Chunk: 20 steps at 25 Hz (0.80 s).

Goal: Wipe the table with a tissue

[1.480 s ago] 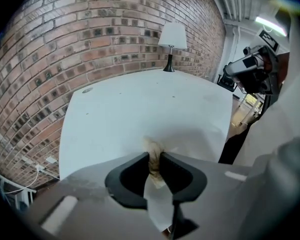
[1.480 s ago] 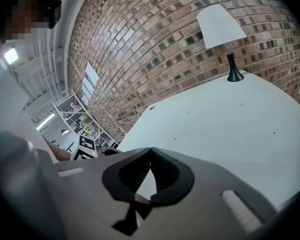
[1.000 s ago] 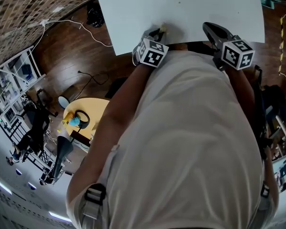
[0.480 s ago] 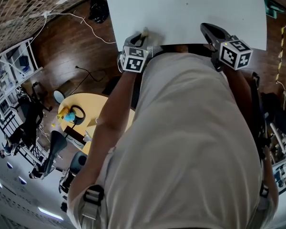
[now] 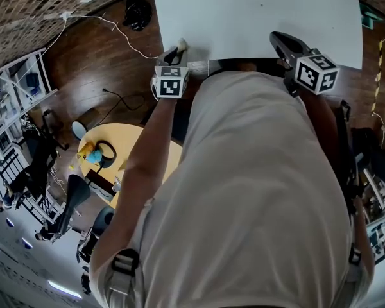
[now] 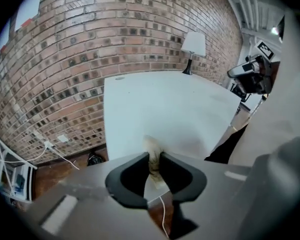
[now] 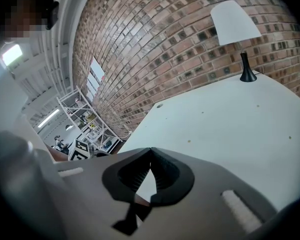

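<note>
The white table (image 5: 256, 11) lies at the top of the head view. My left gripper (image 5: 178, 49) is at its near left corner, pointing steeply down and shut on a crumpled, off-white tissue (image 5: 181, 43). In the left gripper view the tissue (image 6: 152, 149) is pinched between the black pads and pokes out onto the table (image 6: 165, 109) close to the left edge. My right gripper (image 5: 279, 38) hovers over the near right part of the table. Its jaws (image 7: 150, 151) meet at the tips with nothing between them.
A white lamp (image 7: 237, 29) stands at the table's far end against a brick wall (image 6: 115, 39). Cables (image 5: 109, 31) run over the wooden floor to the left. A round yellow table (image 5: 131, 149) and shelving (image 5: 13, 101) stand lower left. The person's torso hides the table's near edge.
My left gripper has slid left along the table's near edge to the corner, with the tissue still in it. The right gripper has hardly moved.
</note>
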Tool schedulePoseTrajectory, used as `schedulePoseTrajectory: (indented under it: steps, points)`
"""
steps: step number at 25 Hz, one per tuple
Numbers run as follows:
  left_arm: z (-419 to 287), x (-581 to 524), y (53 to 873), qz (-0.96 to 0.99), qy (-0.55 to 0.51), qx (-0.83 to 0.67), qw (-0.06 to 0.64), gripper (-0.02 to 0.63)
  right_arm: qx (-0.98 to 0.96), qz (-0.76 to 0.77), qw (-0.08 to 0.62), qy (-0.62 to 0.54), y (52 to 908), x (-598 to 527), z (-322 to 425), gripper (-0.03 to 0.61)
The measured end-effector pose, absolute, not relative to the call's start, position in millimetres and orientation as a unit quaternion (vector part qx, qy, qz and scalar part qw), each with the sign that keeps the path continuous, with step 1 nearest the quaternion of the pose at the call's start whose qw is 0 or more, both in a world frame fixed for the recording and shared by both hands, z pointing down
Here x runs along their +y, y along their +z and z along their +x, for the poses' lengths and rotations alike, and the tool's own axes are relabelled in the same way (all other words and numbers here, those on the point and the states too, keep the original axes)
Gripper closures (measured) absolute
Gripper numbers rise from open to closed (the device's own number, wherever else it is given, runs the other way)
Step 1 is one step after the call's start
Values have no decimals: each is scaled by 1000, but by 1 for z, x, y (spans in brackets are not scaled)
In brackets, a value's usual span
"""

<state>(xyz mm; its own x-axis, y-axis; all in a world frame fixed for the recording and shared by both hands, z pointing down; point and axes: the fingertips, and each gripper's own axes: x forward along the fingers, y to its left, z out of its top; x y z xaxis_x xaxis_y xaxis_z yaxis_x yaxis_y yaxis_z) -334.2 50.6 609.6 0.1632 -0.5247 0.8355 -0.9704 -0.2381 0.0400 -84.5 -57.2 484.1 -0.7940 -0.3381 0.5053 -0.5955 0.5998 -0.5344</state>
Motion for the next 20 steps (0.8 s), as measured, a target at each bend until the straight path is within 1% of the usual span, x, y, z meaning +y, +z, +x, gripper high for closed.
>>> schedulePoseTrajectory:
  steps: [7,13,15,18,20]
  points:
    - [-257,21,613,756,368,-454,294,543,-865,287,183,368,490,-55,-77,569]
    - [-209,-9,617,764,378,-424,305,543,-861,296,182,372,493,-54,-72,569]
    - [-188,-7,617,775,386,-395,307,543,-860,296,183,374,494,-54,-68,569]
    - [-157,4,613,794,371,-350,331,543,-860,296,181,374,490,-59,-62,570]
    - [-141,8,607,807,367,-330,325,541,-862,295,178,372,487,-66,-58,569]
